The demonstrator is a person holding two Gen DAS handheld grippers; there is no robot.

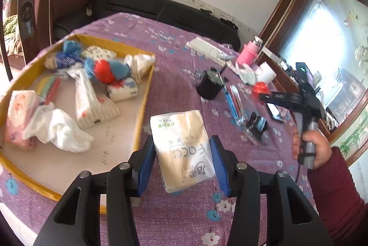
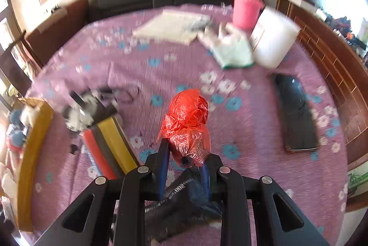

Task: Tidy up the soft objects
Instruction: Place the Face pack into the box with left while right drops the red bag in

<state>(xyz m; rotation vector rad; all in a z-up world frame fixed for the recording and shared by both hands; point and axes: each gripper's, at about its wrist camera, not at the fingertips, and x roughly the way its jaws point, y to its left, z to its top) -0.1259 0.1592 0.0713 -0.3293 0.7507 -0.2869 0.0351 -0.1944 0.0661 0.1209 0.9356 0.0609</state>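
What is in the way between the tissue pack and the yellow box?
Only the box's own yellow wall. The left gripper holds the tissue pack just beside the box, so it must go over that wall. Inside, bare floor lies nearest, beside a white bag.

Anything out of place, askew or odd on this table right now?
Nothing spilled or damaged. The soft items lie jumbled in the yellow-rimmed cardboard tray, not stacked. Hard things remain loose on the purple floral tablecloth: a black phone and an overturned black pen cup, its pens lying beside it.
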